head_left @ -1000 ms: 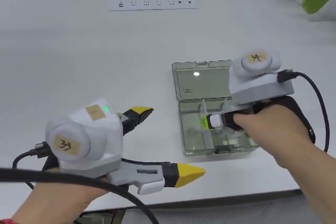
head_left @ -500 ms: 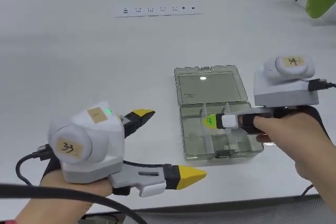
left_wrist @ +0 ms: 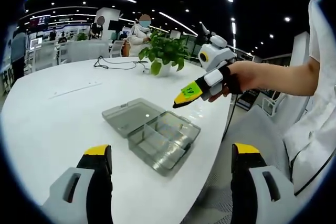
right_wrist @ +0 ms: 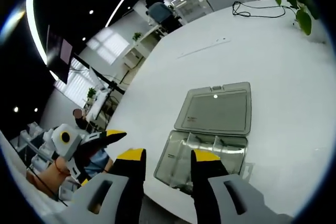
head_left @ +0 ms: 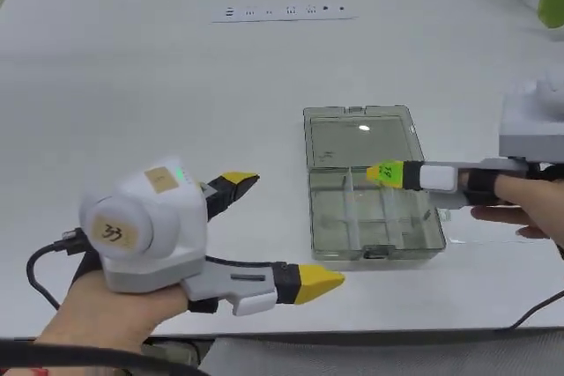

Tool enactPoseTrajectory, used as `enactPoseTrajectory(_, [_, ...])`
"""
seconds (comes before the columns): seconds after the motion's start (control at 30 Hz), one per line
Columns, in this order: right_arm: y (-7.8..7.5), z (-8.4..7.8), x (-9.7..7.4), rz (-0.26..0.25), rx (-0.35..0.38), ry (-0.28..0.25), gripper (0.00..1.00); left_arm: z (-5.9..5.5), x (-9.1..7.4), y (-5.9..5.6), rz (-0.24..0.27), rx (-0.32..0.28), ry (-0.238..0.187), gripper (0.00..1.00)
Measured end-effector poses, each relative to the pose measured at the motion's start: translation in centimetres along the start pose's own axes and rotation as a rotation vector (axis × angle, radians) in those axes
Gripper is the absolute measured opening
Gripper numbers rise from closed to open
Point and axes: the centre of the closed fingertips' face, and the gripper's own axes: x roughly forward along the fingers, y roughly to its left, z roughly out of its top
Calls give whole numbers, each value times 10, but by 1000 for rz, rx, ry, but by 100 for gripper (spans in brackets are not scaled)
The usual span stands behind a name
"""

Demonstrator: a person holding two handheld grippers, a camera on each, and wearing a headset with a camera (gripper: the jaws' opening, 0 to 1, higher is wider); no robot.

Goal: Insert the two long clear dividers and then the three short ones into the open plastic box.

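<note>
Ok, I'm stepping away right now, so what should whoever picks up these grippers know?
Left gripper: open, empty, held left of the plastic box.
Right gripper: narrowly open, empty, above the box's base.
Box lies open on the table, lid flat.
Clear dividers stand inside; their count is hard to tell.
Left to do: check that all five are seated.

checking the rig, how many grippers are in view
2. The left gripper is left of the plastic box, tongs wide apart. The right gripper is on the right, its tips over the box.
</note>
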Motion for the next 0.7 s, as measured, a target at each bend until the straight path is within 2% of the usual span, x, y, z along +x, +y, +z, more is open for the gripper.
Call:
enactPoseTrajectory(0.3, [-12, -1, -33, 52, -127, 37, 42, 3, -1, -3, 40, -9, -18, 98])
enactPoseTrajectory(0.33, [-14, -1, -35, 61, -159, 38, 42, 3, -1, -3, 41, -7, -18, 98])
enactPoseTrajectory(0.4, [-22, -7, -41, 56, -195, 85, 44, 2, -1, -3, 46, -2, -19, 99])
enactPoseTrajectory(0.43, [-26, -8, -44, 58, -240, 100, 44, 2, -2, -2, 51, -3, -22, 99])
enactPoseTrajectory(0.5, [-32, -10, -48, 54, -286, 117, 45, 2, -3, 0, 58, -5, -22, 99])
enactPoseTrajectory(0.53, [-35, -9, -49, 59, -324, 113, 47, 1, -4, 0, 60, -6, -23, 99])
enactPoseTrajectory(0.6, [-42, -14, -53, 64, -421, 149, 51, -1, -4, 1, 62, -10, -19, 99])
enactPoseTrajectory(0.63, [-46, -17, -55, 71, -496, 174, 52, -2, -5, 1, 61, -7, -14, 99])
enactPoseTrajectory(0.7, [-57, -27, -59, 84, -558, 249, 54, -3, -5, 1, 61, -4, -10, 100])
